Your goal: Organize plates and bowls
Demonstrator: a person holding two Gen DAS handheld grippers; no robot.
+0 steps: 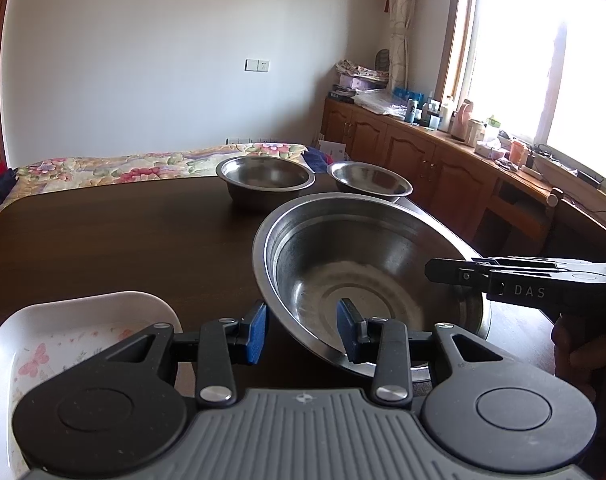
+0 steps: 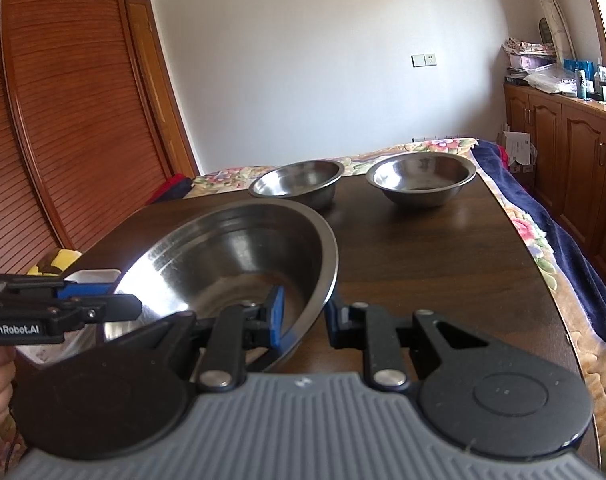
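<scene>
Left wrist view: items L to R
white dish [image 1: 83, 320]: plastic, floral print, near-left on table [image 1: 103, 240]
left gripper [image 1: 301, 330]: blue pads astride big bowl rim, jaws apart
big bowl [image 1: 367, 264]: round, shiny steel, tilted
right gripper [image 2: 303, 318]: jaws astride its rim, can't tell if clamped
2 small bowls [image 1: 265, 178]: steel, far edge

Blown-out daylight from the window [image 1: 543, 60], dim foreground, sharp focus, fisheye-bent edges.

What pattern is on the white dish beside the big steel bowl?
Pink butterflies and faint flowers on the white dish, clearest in the left wrist view.
</scene>
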